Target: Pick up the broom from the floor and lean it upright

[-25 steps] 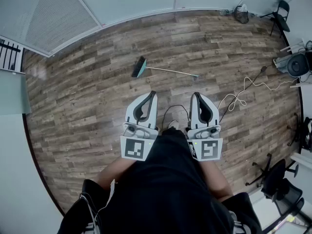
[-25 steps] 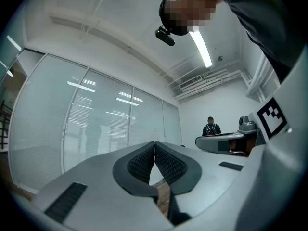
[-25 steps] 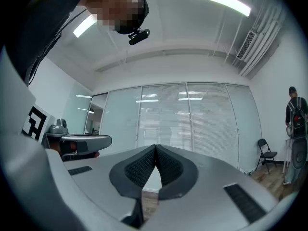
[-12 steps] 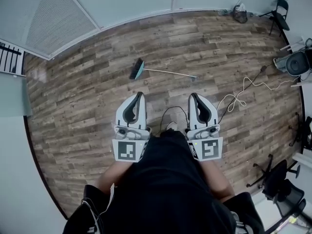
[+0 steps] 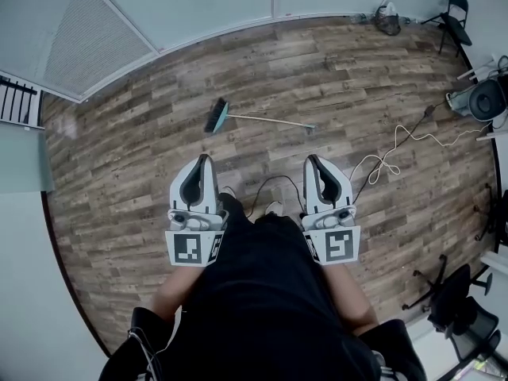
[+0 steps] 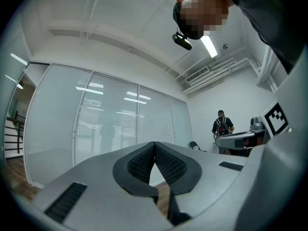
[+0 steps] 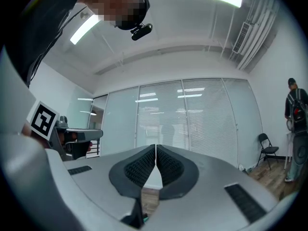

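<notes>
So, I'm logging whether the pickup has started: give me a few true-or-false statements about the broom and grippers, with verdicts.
1. The broom lies flat on the floor. True.
2. The left gripper holds the broom. False: its jaws are shut on nothing, and the broom lies apart, ahead of it.
3. The right gripper is shut and empty. True.
4. In the head view, the broom's head is at its right end. False: the head is at the left end and the handle runs right.
5. A white cable lies on the floor to the right of the right gripper. True.
</notes>
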A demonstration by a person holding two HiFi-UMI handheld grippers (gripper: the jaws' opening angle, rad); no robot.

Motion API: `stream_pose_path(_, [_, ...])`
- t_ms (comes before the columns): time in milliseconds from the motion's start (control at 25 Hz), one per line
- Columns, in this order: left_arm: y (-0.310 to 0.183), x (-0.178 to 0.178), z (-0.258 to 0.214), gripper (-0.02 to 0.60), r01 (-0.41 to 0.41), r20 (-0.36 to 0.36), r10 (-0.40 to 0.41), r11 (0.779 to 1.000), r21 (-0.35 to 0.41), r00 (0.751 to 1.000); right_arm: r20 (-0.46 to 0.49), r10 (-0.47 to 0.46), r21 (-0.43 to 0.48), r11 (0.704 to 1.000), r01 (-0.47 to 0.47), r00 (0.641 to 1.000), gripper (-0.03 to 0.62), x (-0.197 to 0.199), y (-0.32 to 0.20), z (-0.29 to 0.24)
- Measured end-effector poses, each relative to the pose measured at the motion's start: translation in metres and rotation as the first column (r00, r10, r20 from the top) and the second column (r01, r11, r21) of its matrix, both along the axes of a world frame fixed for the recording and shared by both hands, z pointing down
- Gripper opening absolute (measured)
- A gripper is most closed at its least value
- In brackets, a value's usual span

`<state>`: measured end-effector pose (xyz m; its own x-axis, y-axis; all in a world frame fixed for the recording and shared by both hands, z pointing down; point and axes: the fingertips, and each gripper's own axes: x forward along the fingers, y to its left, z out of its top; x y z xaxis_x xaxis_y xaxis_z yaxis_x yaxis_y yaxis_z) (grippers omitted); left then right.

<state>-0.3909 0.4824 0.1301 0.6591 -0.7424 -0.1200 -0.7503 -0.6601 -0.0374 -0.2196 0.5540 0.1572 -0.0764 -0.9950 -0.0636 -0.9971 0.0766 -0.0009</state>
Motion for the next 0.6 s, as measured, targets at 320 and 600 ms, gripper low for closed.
stream_pose_path(320, [-0.008, 0.024, 0.007, 0.02, -0.009, 0.012, 0.01, 1.0, -0.02, 1.0, 0.032, 0.042, -0.048, 0.998, -0.04, 0.999, 0.02, 0.029, 0.0, 0.017])
stream_pose_path(600, [-0.032, 0.057, 0.018, 0.02, -0.07, -0.004, 0.07, 0.997, -0.044, 0.998, 0.006, 0.094, -0.086, 0.992, -0.093, 0.996, 0.02, 0.048, -0.009, 0.03])
